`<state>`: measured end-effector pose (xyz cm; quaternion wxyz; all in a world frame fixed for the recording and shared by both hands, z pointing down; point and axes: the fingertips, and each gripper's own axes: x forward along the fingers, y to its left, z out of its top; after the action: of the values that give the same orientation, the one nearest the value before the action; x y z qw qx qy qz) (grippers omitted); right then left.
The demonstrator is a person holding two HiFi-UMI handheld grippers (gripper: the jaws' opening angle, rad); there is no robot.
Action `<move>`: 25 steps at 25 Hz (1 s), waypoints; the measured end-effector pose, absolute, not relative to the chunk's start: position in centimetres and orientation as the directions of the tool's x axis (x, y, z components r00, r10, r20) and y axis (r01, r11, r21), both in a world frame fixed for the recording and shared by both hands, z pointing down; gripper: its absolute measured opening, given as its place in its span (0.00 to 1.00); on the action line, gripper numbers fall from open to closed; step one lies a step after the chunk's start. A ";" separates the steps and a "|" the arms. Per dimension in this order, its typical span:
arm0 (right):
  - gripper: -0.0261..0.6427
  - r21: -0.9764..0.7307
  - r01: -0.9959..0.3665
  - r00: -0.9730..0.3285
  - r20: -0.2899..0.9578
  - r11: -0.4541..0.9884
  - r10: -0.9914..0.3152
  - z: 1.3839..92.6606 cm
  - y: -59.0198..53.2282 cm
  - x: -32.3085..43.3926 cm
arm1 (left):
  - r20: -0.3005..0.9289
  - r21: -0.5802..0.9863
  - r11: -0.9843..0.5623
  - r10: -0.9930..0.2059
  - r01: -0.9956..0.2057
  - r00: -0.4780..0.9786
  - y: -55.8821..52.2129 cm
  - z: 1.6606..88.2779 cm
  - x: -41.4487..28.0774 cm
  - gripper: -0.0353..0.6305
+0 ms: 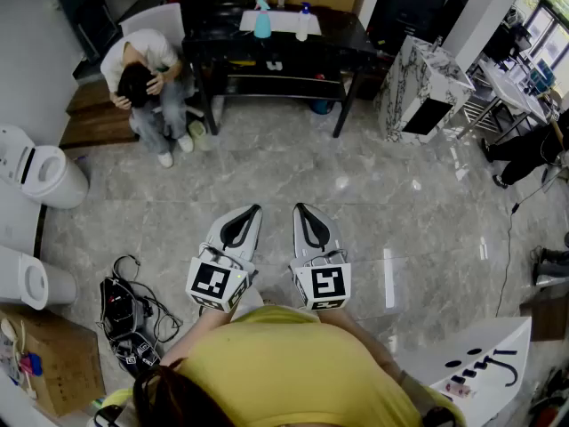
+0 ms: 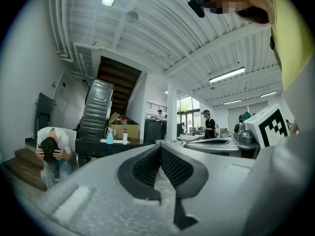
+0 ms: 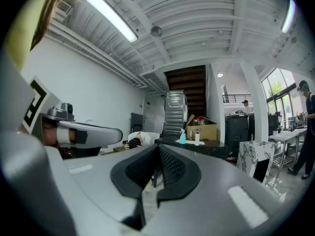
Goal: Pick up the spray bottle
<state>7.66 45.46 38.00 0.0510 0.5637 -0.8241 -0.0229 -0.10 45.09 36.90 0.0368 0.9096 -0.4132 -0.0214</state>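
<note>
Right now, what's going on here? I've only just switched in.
A person in a yellow shirt holds both claws out level, the left claw and the right claw both shut and empty. The teal spray bottle stands untouched on the black table across the room, beside a white bottle. Another person sits left of the table. The pickup has not started.

Spray bottle [image 1: 262, 20] stands on table [image 1: 345, 36] at far side; second bottle [image 1: 303, 22] just right of it. Seated person [image 1: 147, 74] left of table. Left gripper [image 1: 254, 208] and right gripper [image 1: 300, 207] side by side, well apart from table.
</note>
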 end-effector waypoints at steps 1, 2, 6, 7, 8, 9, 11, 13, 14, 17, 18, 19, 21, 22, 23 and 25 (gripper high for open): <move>0.04 0.097 -0.926 -0.360 0.056 0.364 -0.931 38.0 45.2 7.7 | -0.007 0.082 -0.656 -0.753 -0.750 0.658 44.8 36.9 0.0 0.06; 0.04 0.099 -0.926 -0.360 0.054 0.364 -0.931 38.0 44.9 7.7 | -0.005 0.080 -0.657 -0.752 -0.750 0.659 44.5 37.0 0.0 0.06; 0.04 0.094 -0.929 -0.355 0.054 0.358 -0.933 38.2 43.7 7.8 | -0.001 0.081 -0.660 -0.749 -0.747 0.662 43.3 37.3 0.2 0.06; 0.04 0.092 -0.929 -0.354 0.054 0.357 -0.934 38.3 43.4 7.8 | 0.000 0.082 -0.661 -0.748 -0.746 0.663 42.9 37.5 0.2 0.06; 0.04 0.089 -0.930 -0.354 0.055 0.358 -0.934 38.5 42.9 7.8 | 0.002 0.085 -0.662 -0.747 -0.744 0.665 42.5 37.7 0.2 0.06; 0.04 0.084 -0.929 -0.356 0.056 0.360 -0.933 38.7 42.4 7.7 | 0.003 0.088 -0.664 -0.745 -0.743 0.667 42.0 37.9 0.2 0.06; 0.04 0.081 -0.927 -0.361 0.060 0.365 -0.931 39.1 41.1 7.4 | 0.006 0.092 -0.666 -0.743 -0.740 0.669 40.6 38.4 0.0 0.06; 0.04 0.086 -0.926 -0.363 0.065 0.367 -0.930 39.6 39.2 6.9 | 0.006 0.096 -0.667 -0.742 -0.739 0.670 38.8 38.8 -0.4 0.06; 0.04 0.088 -0.926 -0.361 0.067 0.366 -0.930 39.8 38.1 6.7 | 0.005 0.097 -0.667 -0.741 -0.738 0.671 37.7 39.0 -0.7 0.06; 0.05 0.091 -0.924 -0.368 0.067 0.373 -0.928 40.1 34.2 5.7 | 0.004 0.084 -0.673 -0.737 -0.735 0.676 34.0 39.2 -1.8 0.06; 0.05 0.093 -0.921 -0.373 0.068 0.378 -0.925 40.2 32.8 5.1 | 0.002 0.078 -0.676 -0.735 -0.733 0.678 32.6 39.1 -2.2 0.06; 0.05 0.093 -0.919 -0.378 0.069 0.383 -0.923 40.2 31.4 4.6 | 0.002 0.073 -0.678 -0.733 -0.731 0.680 31.3 39.0 -2.7 0.06; 0.06 0.088 -0.919 -0.379 0.068 0.384 -0.923 40.1 28.5 3.5 | 0.002 0.069 -0.685 -0.727 -0.725 0.687 28.5 38.8 -3.8 0.06; 0.07 0.085 -0.920 -0.377 0.068 0.382 -0.924 40.0 27.1 3.1 | 0.002 0.066 -0.690 -0.722 -0.721 0.691 27.0 38.7 -4.2 0.06; 0.08 0.083 -0.922 -0.373 0.067 0.378 -0.925 39.9 25.7 2.6 | 0.001 0.063 -0.695 -0.717 -0.716 0.697 25.5 38.5 -4.7 0.06; 0.09 0.083 -0.925 -0.366 0.068 0.371 -0.928 39.8 22.9 1.7 | -0.001 0.056 -0.706 -0.707 -0.706 0.708 22.6 38.2 -5.5 0.06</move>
<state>1.72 22.95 39.79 0.0517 0.5607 -0.8263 -0.0151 -5.54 22.64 38.23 0.0257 0.9236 -0.3822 -0.0110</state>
